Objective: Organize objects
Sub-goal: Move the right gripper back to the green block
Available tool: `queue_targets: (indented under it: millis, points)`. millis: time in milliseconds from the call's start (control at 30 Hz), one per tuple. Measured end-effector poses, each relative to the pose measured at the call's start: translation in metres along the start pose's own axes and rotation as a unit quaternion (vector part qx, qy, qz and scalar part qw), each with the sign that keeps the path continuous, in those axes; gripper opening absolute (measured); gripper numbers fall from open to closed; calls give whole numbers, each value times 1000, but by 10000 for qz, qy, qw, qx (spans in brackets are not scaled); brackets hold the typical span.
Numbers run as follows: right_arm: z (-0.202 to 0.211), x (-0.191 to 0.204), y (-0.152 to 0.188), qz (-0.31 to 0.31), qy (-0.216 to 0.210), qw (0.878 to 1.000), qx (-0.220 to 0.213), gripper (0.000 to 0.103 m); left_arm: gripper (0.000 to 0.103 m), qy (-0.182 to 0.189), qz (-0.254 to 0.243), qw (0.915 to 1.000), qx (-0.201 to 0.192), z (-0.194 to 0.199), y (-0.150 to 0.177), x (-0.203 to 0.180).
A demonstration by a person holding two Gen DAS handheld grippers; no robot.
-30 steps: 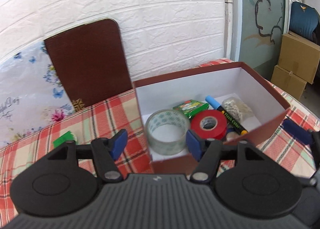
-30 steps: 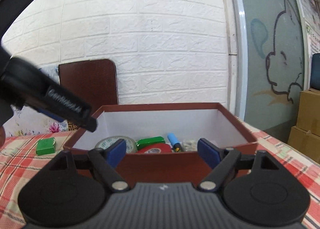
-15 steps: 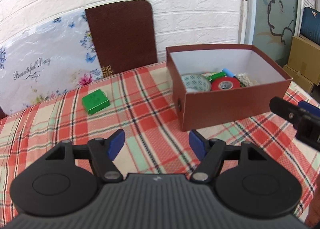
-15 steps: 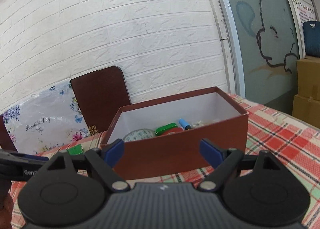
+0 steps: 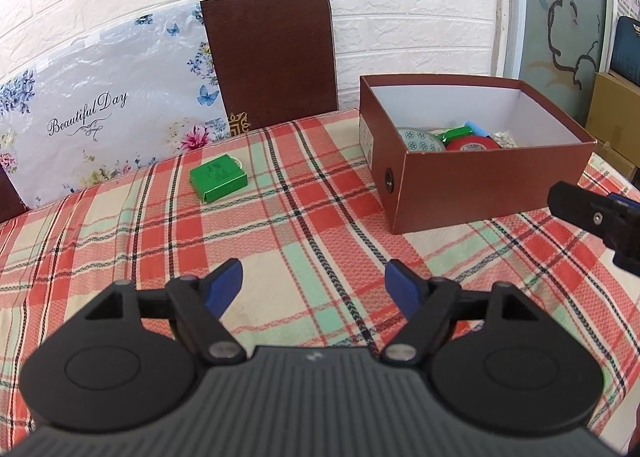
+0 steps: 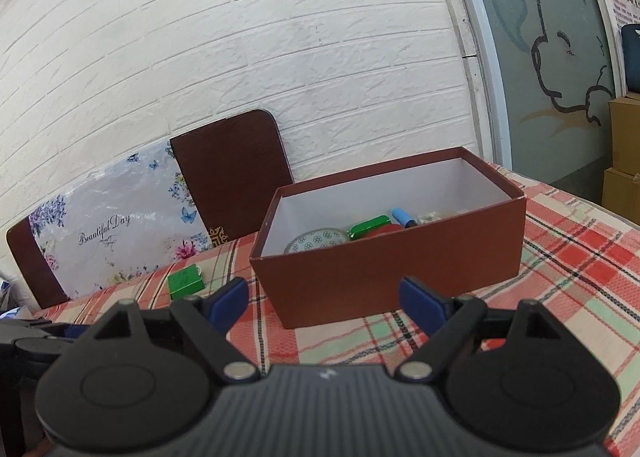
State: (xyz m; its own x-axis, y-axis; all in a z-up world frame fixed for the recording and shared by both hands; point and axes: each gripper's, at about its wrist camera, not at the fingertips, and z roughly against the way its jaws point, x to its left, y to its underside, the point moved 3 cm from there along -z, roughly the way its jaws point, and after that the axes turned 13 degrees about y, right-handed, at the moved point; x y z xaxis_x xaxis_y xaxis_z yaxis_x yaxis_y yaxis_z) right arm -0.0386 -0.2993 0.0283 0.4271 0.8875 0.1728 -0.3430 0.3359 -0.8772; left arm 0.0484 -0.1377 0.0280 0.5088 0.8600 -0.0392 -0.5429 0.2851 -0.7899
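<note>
A brown open box (image 5: pixel 480 185) (image 6: pixel 396 269) stands on the plaid tablecloth and holds a clear tape roll (image 5: pixel 420 139) (image 6: pixel 318 239), a red tape roll (image 5: pixel 472 144), a green packet (image 6: pixel 370 226) and a blue marker (image 6: pixel 404 216). A small green box (image 5: pixel 218 177) (image 6: pixel 185 281) lies on the cloth left of it. My left gripper (image 5: pixel 314 287) hovers over bare cloth, its jaws opening with nothing between them. My right gripper (image 6: pixel 324 299) stands open and empty just in front of the brown box; its finger (image 5: pixel 580 209) shows at the right edge of the left wrist view.
A brown board (image 5: pixel 272 57) and a floral "Beautiful Day" panel (image 5: pixel 104 113) lean on the white brick wall behind the table. Cardboard cartons (image 6: pixel 624 161) stand off the table's right side. The cloth (image 5: pixel 300 225) stretches between the green box and my left gripper.
My left gripper has drawn back from over the brown box and to the left, and its jaws have widened. My right gripper has pulled back and risen, so the box now looks smaller and tilted.
</note>
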Motion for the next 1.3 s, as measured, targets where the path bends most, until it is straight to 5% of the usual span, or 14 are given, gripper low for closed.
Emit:
queue_targets:
  millis: [1300]
  points:
    - [2,21,15,173,-24,9996,240,86,80,-132,31,9998,149,-8,19,24]
